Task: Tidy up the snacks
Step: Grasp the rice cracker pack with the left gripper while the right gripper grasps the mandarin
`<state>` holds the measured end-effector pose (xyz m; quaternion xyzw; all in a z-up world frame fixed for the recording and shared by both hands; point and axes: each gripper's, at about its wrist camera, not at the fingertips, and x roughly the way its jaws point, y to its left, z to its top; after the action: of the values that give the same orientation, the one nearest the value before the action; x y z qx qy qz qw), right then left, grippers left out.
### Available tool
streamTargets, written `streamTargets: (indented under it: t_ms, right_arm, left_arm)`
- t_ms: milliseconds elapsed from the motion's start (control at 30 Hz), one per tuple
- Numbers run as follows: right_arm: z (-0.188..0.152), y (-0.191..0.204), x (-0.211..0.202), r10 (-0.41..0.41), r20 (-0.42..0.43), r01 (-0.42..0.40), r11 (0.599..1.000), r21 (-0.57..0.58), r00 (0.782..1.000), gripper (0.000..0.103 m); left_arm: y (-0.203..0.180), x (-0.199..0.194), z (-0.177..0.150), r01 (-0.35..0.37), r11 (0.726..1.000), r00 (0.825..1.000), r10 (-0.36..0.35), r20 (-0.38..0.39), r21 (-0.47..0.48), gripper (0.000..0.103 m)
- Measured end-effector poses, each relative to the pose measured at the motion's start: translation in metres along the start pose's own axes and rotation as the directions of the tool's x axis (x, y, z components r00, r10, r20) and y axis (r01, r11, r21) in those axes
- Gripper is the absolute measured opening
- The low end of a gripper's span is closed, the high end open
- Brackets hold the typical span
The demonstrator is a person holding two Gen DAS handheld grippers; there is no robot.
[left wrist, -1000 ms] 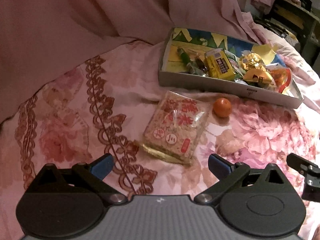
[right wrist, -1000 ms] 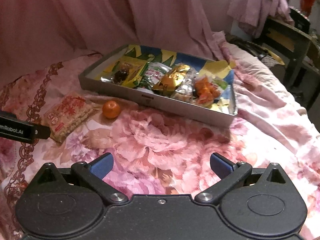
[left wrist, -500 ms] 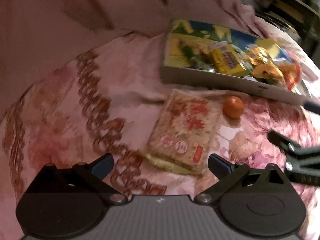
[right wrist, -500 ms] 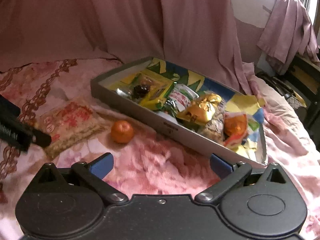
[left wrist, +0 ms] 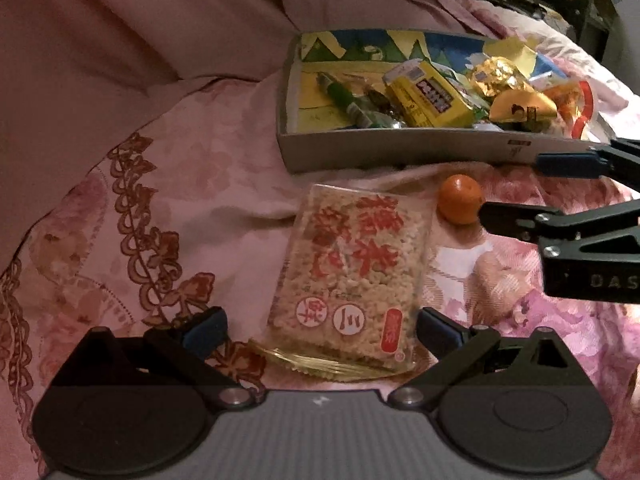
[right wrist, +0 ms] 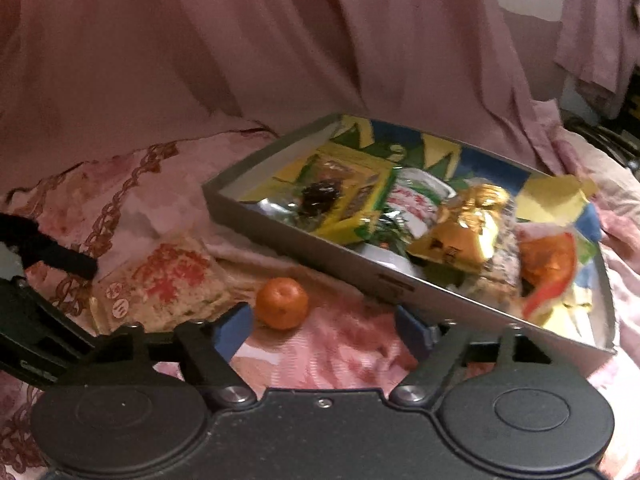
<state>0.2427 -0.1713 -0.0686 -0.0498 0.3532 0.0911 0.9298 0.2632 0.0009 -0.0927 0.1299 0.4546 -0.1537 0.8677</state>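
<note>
Fingers (left wrist: 204,330) spread on both grippers, clear rice-cake packet (left wrist: 352,276) with red lettering, small orange (right wrist: 282,303)

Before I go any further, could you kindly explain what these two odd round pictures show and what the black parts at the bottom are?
Each picture comes from a wide-angle camera fixed on a hand-held pair of tongs, looking forward along its two blue-tipped fingers. One view is from the left tongs, the other from the right tongs; each also appears at the edge of the other's view. Both are open and hold nothing. On the flowered pink bedcover lie a flat packet of puffed rice cake and a small orange. Behind them sits a shallow grey box already holding wrapped snacks. The left tongs point at the packet; the right tongs are close to the orange, which lies just ahead of them.
</note>
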Motion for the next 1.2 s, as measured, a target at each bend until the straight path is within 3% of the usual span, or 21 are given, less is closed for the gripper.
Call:
streamTargets:
  t_ms: [100,533,700,1200]
  right_arm:
    - [0.001,0.003,0.008,0.024,-0.022,-0.025,1.000,-0.011,0.999,0.062]
    - [0.003,-0.002,0.035,0.097,-0.048,-0.093,0.992,0.084,0.994,0.059]
    - [0.004,-0.005,0.033,0.102,-0.037,-0.097,0.990,0.106,0.994,0.036]
    - [-0.014,-0.005,0.002,0.046,-0.103,-0.031,0.990,0.136,0.994,0.035]
  left_arm:
    - [-0.005,0.002,0.001,-0.019,0.999,1.000,0.018,0.009,0.045,0.102]
    - [-0.005,-0.002,0.000,0.031,0.999,0.999,-0.033,0.035,0.040,0.085]
    - [-0.005,-0.003,0.001,0.038,0.999,0.999,-0.039,0.033,0.027,0.082]
    - [-0.002,-0.011,-0.002,0.063,0.996,0.997,-0.065,-0.033,-0.071,0.079]
